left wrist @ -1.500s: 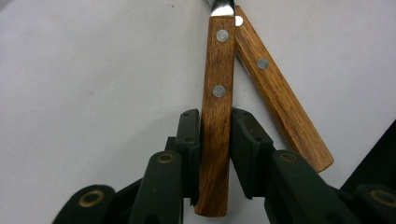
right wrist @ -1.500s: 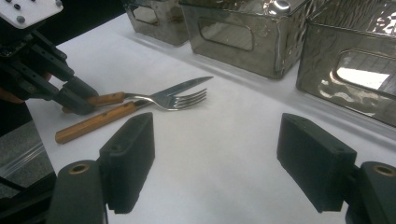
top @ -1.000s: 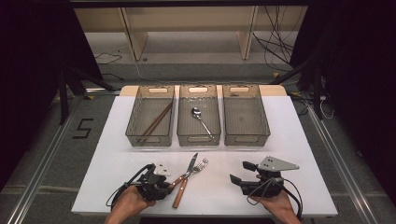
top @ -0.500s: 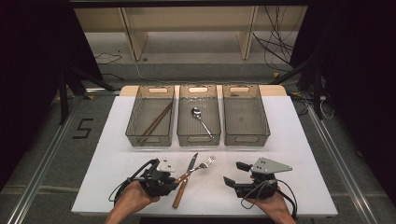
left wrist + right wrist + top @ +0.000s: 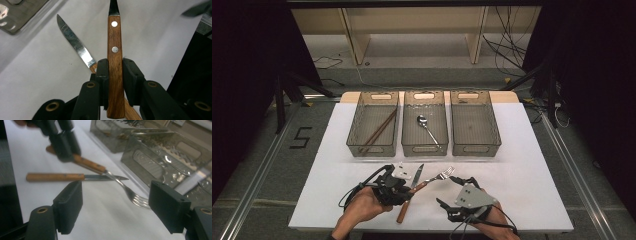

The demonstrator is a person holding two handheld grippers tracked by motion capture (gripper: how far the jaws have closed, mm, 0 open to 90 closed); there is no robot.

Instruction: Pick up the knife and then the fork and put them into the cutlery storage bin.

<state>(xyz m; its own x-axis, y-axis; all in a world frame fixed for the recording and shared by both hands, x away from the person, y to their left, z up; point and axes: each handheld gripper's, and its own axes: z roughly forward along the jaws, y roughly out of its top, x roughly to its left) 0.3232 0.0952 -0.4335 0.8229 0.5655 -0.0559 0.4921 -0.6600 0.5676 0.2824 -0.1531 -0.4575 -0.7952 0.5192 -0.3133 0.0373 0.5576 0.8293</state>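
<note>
Left gripper (image 5: 115, 82) clamped on the wooden handle of the fork (image 5: 115, 62), handle upright between both pads, tines lifted over the white table (image 5: 522, 165) beside the knife (image 5: 75, 47); right gripper (image 5: 115, 207) spread wide, nothing between, just short of the tines.

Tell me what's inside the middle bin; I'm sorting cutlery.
The middle bin holds one spoon, bowl toward the far end. Its near wall blurs the handle's tip.
</note>
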